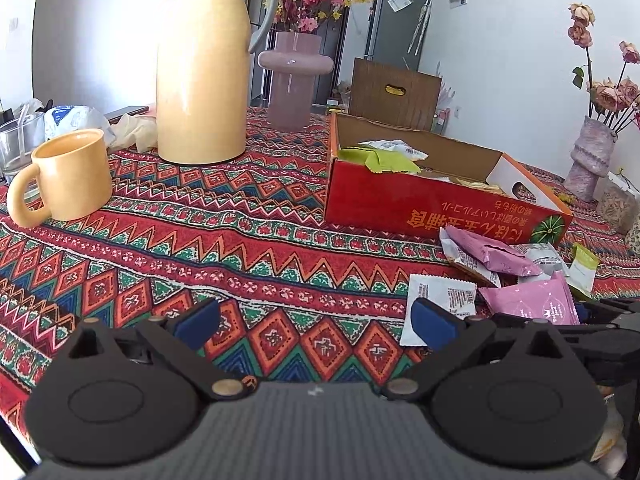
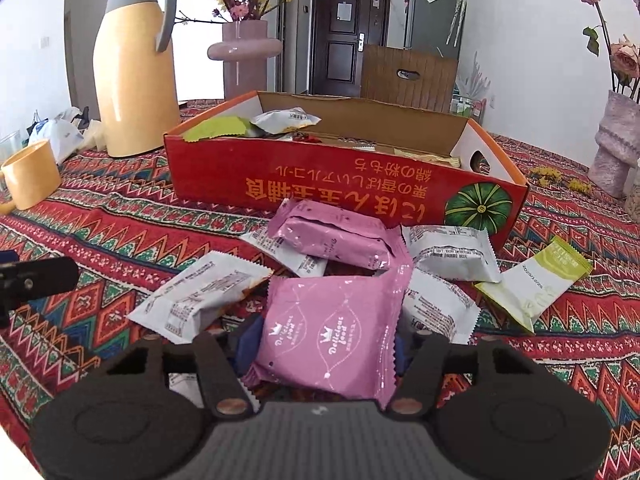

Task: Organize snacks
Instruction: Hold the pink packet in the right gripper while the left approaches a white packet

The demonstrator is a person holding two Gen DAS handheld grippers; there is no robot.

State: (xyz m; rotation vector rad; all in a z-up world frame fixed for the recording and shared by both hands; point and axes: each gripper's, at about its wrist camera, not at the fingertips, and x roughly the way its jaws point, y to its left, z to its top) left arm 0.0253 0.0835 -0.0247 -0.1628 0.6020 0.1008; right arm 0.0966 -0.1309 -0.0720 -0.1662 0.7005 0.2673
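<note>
Nearest the right wrist lens, the right gripper (image 2: 320,344) has a pink snack packet (image 2: 330,332) between its blue pads at lower centre; the packet hides the pad faces, so whether the pads press on it cannot be told.

Patterned tablecloth (image 1: 200,248) fills the lower half of both views. Yellow thermos (image 1: 202,64) stands upper left, with the pink vase (image 1: 294,80) just to its right. Red cardboard box (image 2: 344,188) sits centre frame in the right wrist view, with green and white packets inside at its left end. Yellow mug (image 1: 70,176) stands at the left edge.

Loose packets lie piled in front of the box: a second pink packet (image 2: 336,240), white packets (image 2: 200,296) and a green packet (image 2: 536,280) at right.

Left gripper (image 1: 316,320) hangs with fingers spread and nothing between them, over bare cloth at lower centre, left of the pile.
</note>
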